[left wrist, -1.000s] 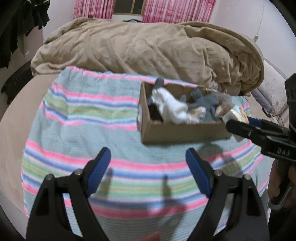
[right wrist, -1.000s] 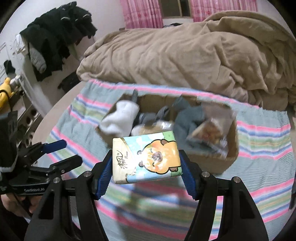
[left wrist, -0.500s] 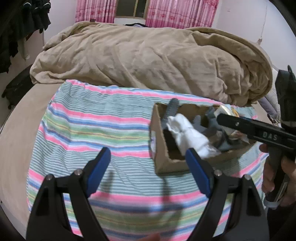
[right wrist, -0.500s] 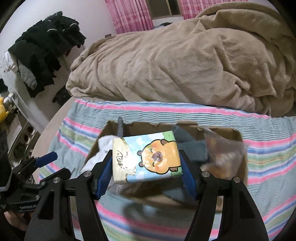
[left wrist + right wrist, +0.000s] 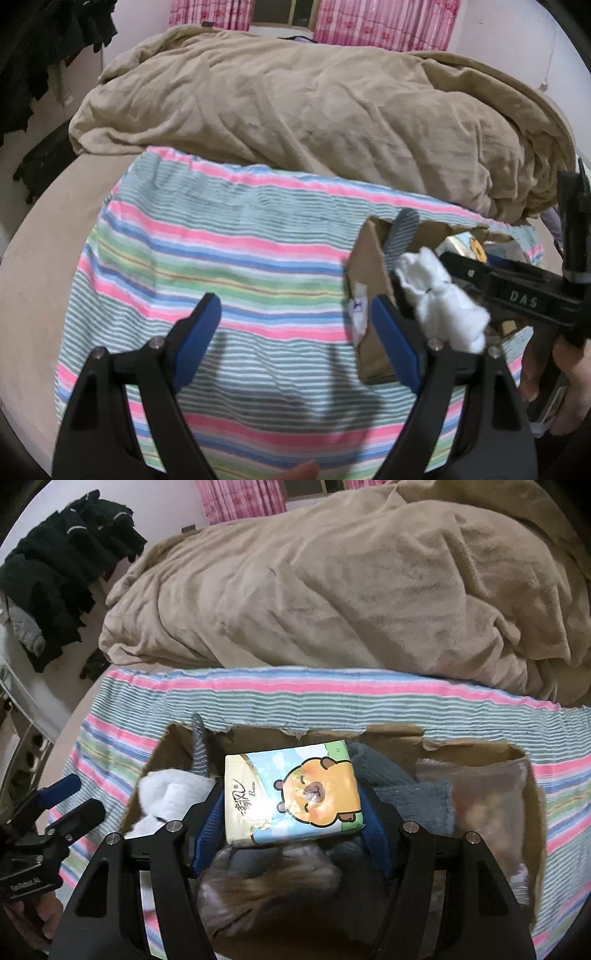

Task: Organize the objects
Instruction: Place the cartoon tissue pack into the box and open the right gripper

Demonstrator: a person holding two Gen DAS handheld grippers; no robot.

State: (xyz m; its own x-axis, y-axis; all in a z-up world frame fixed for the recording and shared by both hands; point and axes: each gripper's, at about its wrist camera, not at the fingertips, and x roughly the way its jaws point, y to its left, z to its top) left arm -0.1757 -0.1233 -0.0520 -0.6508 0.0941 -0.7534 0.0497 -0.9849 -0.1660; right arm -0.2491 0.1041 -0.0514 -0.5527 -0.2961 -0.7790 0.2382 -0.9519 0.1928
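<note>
My right gripper [image 5: 291, 823] is shut on a tissue pack [image 5: 291, 794] with a cartoon bear, held over the open cardboard box [image 5: 476, 749]. The box holds a white sock [image 5: 166, 794], grey-blue cloths [image 5: 413, 797] and a clear plastic bag [image 5: 487, 794]. In the left wrist view the box [image 5: 369, 266] sits at the right with the white sock [image 5: 439, 299] hanging over its side, and the right gripper [image 5: 491, 266] reaches above it. My left gripper [image 5: 295, 328] is open and empty over the striped cloth [image 5: 221, 251].
A rumpled tan blanket [image 5: 314, 110] fills the far side of the bed. Dark clothes [image 5: 62, 565] hang at the left by the wall. The striped cloth [image 5: 332, 698] lies under the box.
My right gripper has carried the tissue pack forward and down over the box. My left gripper has swung left, so the box now lies at its right.
</note>
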